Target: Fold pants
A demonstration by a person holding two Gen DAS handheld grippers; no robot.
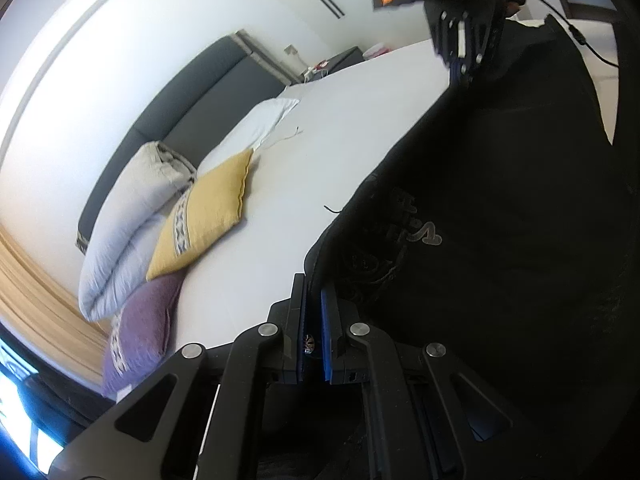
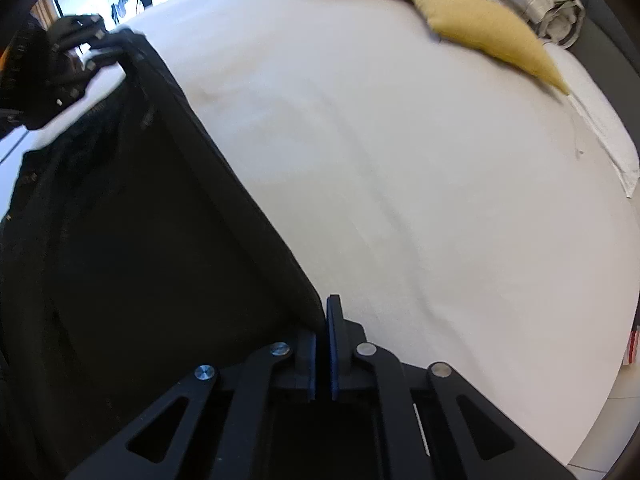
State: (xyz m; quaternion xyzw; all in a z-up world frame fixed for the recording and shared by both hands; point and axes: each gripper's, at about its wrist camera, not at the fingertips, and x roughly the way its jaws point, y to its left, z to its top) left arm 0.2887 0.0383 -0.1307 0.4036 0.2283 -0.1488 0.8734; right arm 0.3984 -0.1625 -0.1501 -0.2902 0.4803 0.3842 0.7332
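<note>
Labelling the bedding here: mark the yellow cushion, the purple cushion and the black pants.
yellow cushion [image 1: 208, 216], left wrist view, middle of its face.
purple cushion [image 1: 140, 332], left wrist view, centre of its cover.
black pants [image 2: 132, 240], right wrist view, broad hanging cloth.

the black pants [image 1: 500, 208] are held up off the white bed, stretched into a taut dark sheet between two pinched corners of their upper edge, with the cloth hanging below it and faint tone-on-tone lettering (too dim to be read) seen on the fabric.
</note>
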